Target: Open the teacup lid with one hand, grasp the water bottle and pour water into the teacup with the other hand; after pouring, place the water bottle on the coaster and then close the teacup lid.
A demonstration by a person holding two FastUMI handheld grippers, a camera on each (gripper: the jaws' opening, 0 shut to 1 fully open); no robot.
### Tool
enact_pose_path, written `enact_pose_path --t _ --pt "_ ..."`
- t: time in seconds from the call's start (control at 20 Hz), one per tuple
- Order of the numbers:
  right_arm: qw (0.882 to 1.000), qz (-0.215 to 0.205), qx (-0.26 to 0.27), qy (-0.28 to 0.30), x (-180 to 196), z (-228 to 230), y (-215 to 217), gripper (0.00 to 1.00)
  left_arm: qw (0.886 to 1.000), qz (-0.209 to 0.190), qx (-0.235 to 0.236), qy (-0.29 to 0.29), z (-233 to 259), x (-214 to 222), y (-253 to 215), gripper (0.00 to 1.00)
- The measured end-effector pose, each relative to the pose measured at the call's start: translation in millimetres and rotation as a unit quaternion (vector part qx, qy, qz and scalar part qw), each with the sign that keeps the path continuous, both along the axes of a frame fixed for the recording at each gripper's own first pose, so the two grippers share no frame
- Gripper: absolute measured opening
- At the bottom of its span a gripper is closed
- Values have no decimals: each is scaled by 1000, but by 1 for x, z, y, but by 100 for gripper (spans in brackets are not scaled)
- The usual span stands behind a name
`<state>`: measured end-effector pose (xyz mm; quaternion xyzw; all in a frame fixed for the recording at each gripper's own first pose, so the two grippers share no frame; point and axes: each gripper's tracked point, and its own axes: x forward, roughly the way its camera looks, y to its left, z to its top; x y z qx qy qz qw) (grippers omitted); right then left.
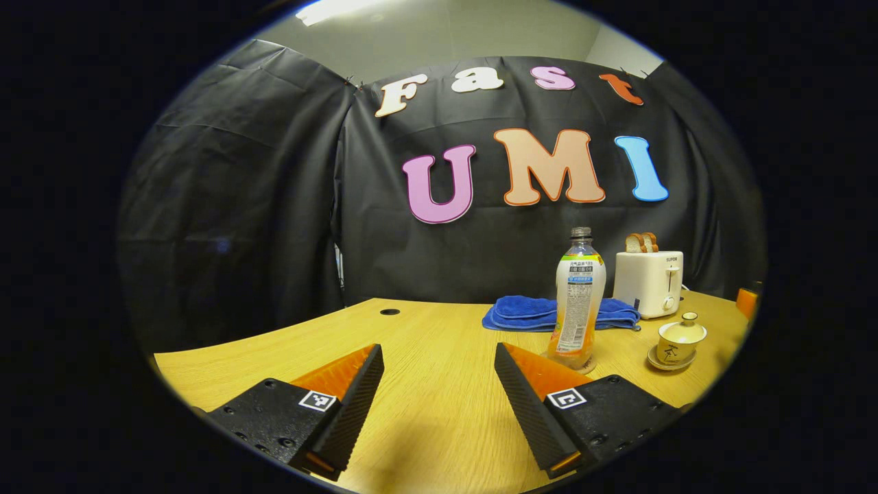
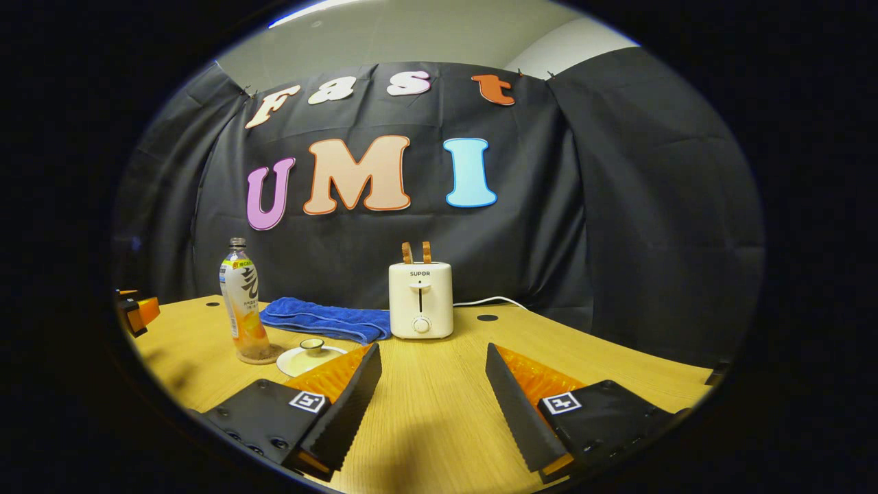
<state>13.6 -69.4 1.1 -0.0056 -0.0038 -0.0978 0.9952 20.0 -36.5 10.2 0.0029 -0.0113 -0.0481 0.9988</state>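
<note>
A clear water bottle (image 1: 579, 302) with a printed label stands upright on a round coaster (image 1: 587, 368), just beyond my left gripper's right finger. To its right a pale teacup (image 1: 679, 341) sits on its saucer with the lid on. My left gripper (image 1: 439, 405) hangs low over the table, open, with nothing between its fingers. In the right gripper view the bottle (image 2: 241, 302) stands at the left on the coaster (image 2: 269, 356). The teacup (image 2: 310, 354) is partly hidden behind one finger. My right gripper (image 2: 432, 405) is open and holds nothing.
A white toaster (image 2: 420, 298) with two bread slices stands at the back of the wooden table (image 2: 439, 425), its cord trailing right. A folded blue towel (image 1: 542, 312) lies behind the bottle. An orange and black part (image 2: 137, 312) shows at the far left edge.
</note>
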Motion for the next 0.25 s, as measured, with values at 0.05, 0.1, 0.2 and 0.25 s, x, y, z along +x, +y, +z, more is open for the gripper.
enact_pose_path --t 0.05,0.1,0.2,0.25 --pt "1000 0 0 0 0 0 0 98 1000 0 0 0 0 0 0 95" --pt "1000 0 0 0 0 0 0 98 1000 0 0 0 1 0 0 95" --pt "1000 -1 0 0 0 0 0 94 1000 0 0 0 0 0 0 95" --pt "1000 -1 0 0 0 0 0 94 1000 0 0 0 0 0 0 95"
